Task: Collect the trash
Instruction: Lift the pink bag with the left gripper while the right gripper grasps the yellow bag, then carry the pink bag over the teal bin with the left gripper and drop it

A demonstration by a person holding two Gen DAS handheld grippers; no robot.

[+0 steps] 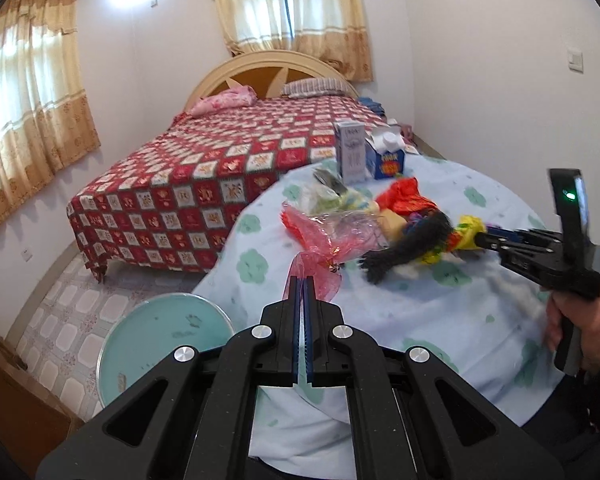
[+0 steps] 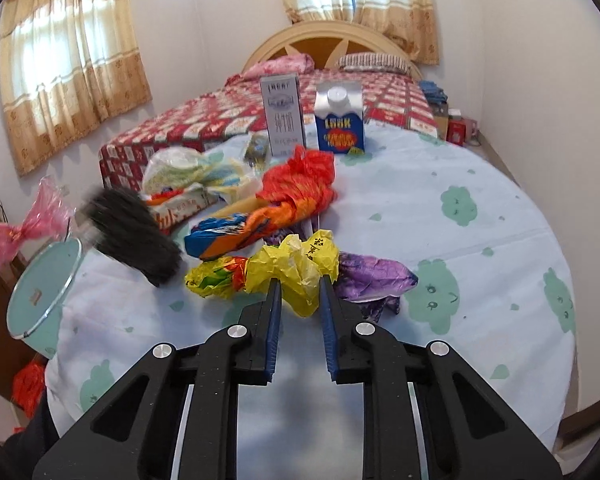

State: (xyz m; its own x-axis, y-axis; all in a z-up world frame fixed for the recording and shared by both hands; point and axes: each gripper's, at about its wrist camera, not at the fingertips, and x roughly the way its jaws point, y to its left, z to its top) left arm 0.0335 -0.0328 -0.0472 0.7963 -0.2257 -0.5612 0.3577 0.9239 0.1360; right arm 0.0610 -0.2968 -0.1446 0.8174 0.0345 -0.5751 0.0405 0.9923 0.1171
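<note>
My left gripper [image 1: 303,280] is shut on a pink clear plastic wrapper [image 1: 320,256] and holds it above the table edge; the wrapper also shows in the right wrist view [image 2: 24,226]. My right gripper [image 2: 300,284] has its fingers closed on a crumpled yellow wrapper [image 2: 300,268] that lies on the table. It shows in the left wrist view [image 1: 478,238]. Around it lie a purple wrapper [image 2: 370,276], an orange and blue wrapper [image 2: 240,232], a red bag [image 2: 300,180] and a dark fuzzy item [image 2: 134,236].
A round table with a pale blue cloth [image 2: 480,240] holds the pile, plus a grey milk carton [image 2: 284,114] and a blue carton [image 2: 340,122] at the far side. A teal bin [image 1: 160,340] stands on the floor left of the table. A bed [image 1: 220,172] lies beyond.
</note>
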